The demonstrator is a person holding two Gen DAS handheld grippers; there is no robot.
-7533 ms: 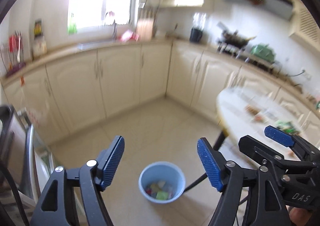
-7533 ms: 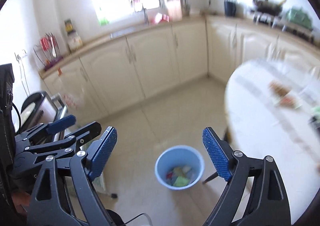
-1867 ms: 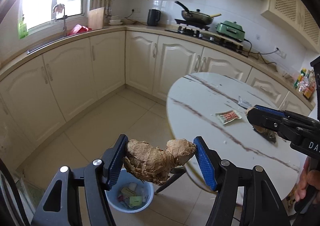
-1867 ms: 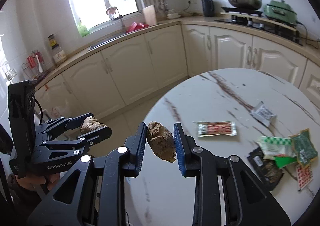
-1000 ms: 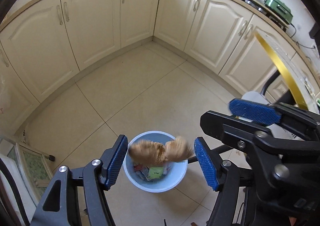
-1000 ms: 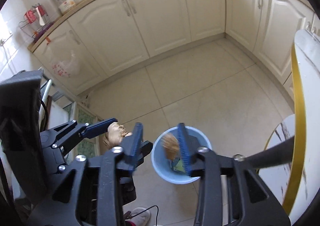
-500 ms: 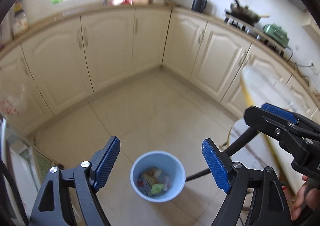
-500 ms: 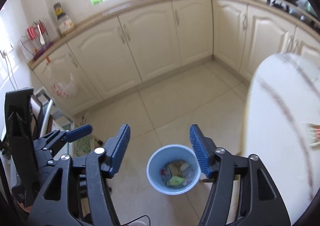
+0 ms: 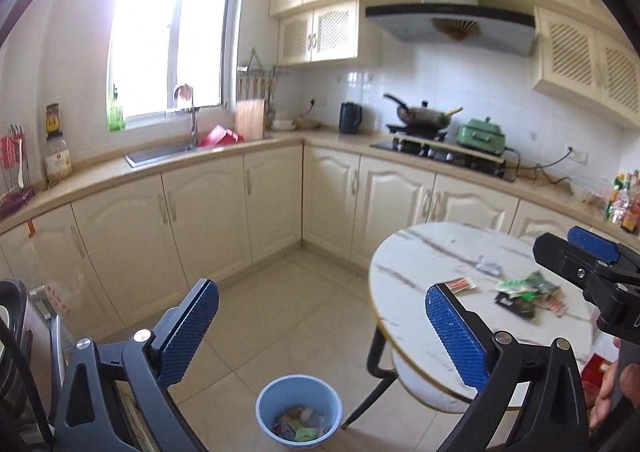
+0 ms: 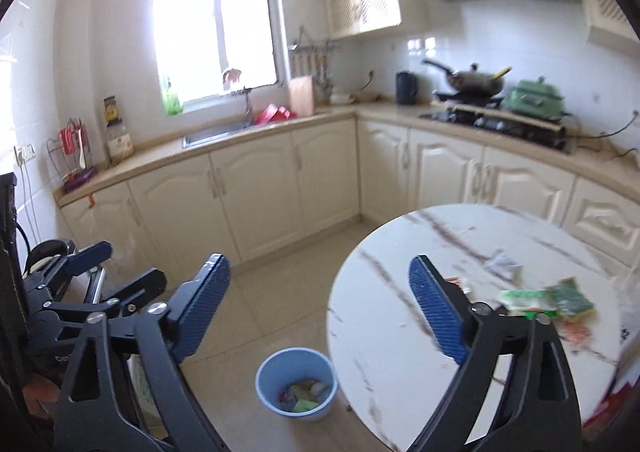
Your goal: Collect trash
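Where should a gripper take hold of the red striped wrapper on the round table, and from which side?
Grip the red striped wrapper across its short width, coming from above. It lies flat on the round table, apart from the other packets, so the jaws probably must pinch its long edges.

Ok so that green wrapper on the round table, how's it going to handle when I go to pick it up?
The green wrapper looks thin and crumpled, so it is probably floppy and very light. It lies flat on the smooth marble-look table, so it may slide rather than lift. Other wrappers touch it, so they could come along too.
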